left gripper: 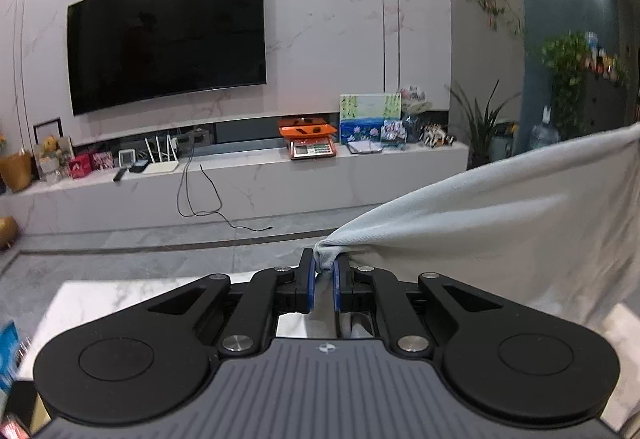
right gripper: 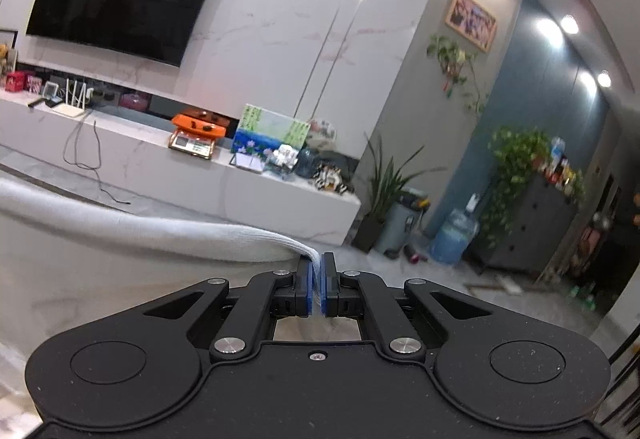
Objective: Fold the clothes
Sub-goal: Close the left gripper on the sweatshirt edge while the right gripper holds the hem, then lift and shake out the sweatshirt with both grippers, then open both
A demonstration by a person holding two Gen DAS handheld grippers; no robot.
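The pale grey garment [left gripper: 500,223] hangs in the air, stretched between the two grippers, well above the white marbled counter [left gripper: 100,303] that shows below and to the left of the left gripper. In the left wrist view the cloth spreads rightward from a bunched corner and drapes down past the right edge of the picture. In the right wrist view the same garment [right gripper: 120,235] runs off to the left as a thick rolled edge with the body of the cloth hanging beneath it.

The left gripper [left gripper: 323,271] has its fingers nearly closed, pinching that bunched corner between the blue pads [left gripper: 309,287]. The right gripper [right gripper: 319,281] has its fingers pressed almost together on a thin fan of fabric, so both hold the garment firmly.

Judging by this, the step in hand is lifting and spreading the garment by its top edge, so it hangs flat before any fold is made. The next move probably calls for keeping the edge taut between the two hands and lowering the cloth onto the counter, laying the hanging part down first so it lands smooth and not in a heap. How much of the garment clears the counter cannot be told from these views.

Farther off stand a wall television [left gripper: 166,39], a low marble ledge [left gripper: 240,183] with a trailing black cable [left gripper: 200,199], and houseplants [right gripper: 516,175] to the right.
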